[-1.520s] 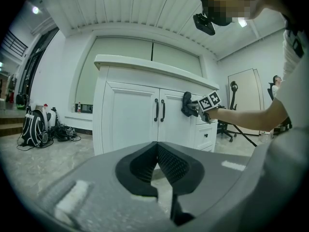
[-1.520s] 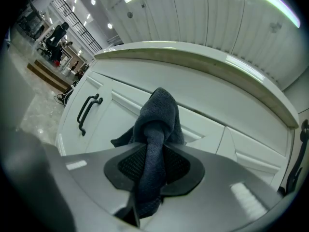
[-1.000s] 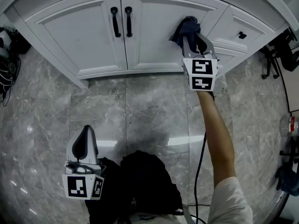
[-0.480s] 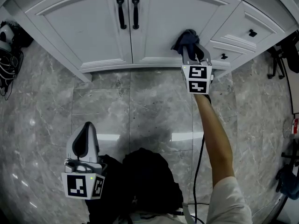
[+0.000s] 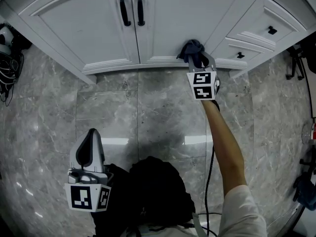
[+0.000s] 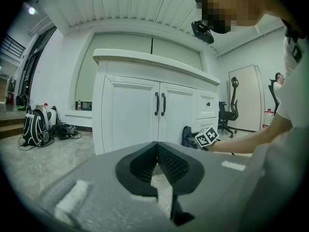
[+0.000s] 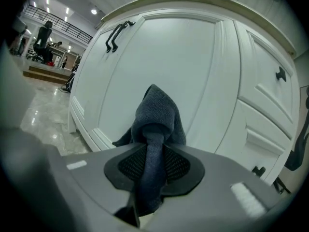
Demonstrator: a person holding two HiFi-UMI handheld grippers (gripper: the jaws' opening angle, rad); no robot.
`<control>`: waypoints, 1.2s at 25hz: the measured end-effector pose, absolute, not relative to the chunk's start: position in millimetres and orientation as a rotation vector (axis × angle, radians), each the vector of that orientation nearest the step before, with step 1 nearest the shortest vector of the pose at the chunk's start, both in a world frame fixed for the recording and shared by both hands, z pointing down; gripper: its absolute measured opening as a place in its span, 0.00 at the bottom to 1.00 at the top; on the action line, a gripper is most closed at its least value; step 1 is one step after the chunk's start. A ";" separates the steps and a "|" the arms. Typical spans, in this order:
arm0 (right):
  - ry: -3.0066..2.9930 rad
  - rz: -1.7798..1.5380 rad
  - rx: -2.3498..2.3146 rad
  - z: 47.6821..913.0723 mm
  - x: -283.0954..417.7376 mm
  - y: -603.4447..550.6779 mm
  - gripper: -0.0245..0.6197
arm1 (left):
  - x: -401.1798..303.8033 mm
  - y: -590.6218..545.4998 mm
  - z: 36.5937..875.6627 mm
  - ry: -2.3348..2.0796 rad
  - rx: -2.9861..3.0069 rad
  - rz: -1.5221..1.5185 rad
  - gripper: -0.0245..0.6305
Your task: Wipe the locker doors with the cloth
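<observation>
Right hand-held gripper (image 5: 199,62): pinching the dark cloth (image 7: 155,120); its bunched end is pressing low on the right locker door (image 5: 170,19), near the bottom rail.
Left hand-held gripper (image 6: 155,151): jaws pressed together, holding nothing, hanging well apart from the doors.
Cloth handling: looking soft, light and floppy; gripping it mid-fold is leaving a padded wiping end.
Risk: fabric may be slipping out under hard dragging.

Left tool (image 6: 157,144), jaws together, faces the white locker doors (image 6: 133,115) with 2 black handles (image 6: 157,104).
</observation>
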State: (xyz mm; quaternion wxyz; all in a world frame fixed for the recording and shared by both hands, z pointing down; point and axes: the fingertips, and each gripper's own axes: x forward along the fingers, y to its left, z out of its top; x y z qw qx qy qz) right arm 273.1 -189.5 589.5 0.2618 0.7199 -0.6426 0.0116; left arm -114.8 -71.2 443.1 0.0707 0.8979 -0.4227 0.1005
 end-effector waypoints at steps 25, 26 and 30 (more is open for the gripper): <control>-1.657 0.140 1.895 637.9 323.5 -158.0 0.17 | -49.4 -61.2 449.1 -1.092 2.759 0.274 0.04; -1.655 0.139 1.898 636.8 325.7 -157.0 0.17 | -44.9 -60.1 448.6 -1.081 2.763 0.268 0.04; -1.647 0.132 1.914 631.4 334.0 -153.4 0.17 | -27.4 -56.3 444.8 -1.032 2.786 0.252 0.04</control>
